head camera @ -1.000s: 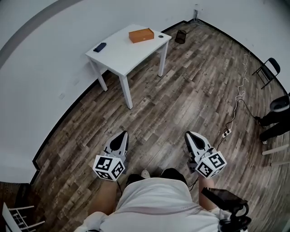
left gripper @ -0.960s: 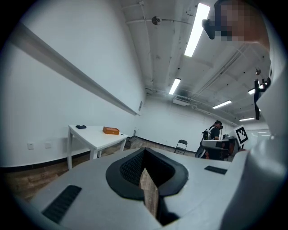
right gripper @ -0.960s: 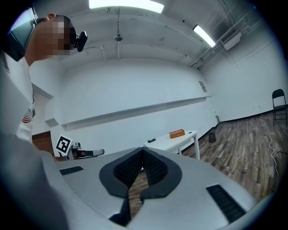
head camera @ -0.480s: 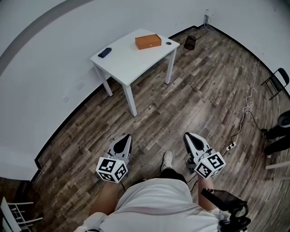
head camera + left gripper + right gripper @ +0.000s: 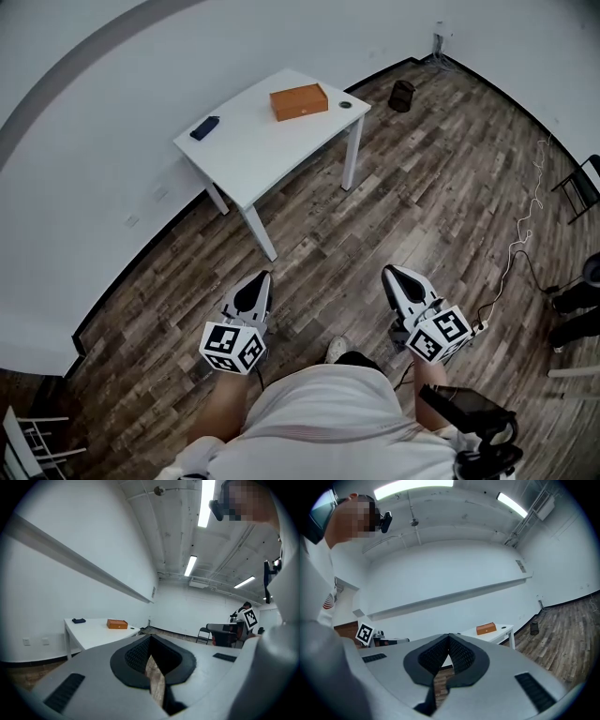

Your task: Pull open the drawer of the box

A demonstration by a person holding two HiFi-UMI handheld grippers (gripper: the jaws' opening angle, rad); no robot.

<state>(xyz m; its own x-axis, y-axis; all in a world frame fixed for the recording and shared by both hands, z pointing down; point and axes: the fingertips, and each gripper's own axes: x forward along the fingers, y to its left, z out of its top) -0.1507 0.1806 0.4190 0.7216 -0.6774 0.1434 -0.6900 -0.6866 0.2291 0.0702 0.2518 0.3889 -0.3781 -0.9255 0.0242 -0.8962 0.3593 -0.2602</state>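
An orange-brown box [image 5: 299, 101] lies on a white table [image 5: 253, 150] against the far wall, near the table's right end; no open drawer shows on it. The same box [image 5: 116, 624] appears small in the left gripper view, and the box [image 5: 486, 628] also shows in the right gripper view. My left gripper [image 5: 262, 277] and right gripper [image 5: 389, 273] hang low in front of the person, well short of the table, over the wood floor. Both are shut, jaws tip to tip, with nothing between them.
A dark flat object [image 5: 204, 127] lies at the table's left end and a small dark round one [image 5: 346, 104] at its right. A black bin [image 5: 402, 95] stands by the wall. A white cable [image 5: 525, 234] runs across the floor, with a chair [image 5: 583, 186] at right.
The view has drawn nearer to the table, which now sits larger and lower in the head view. Both grippers stay shut and hold the same stance.
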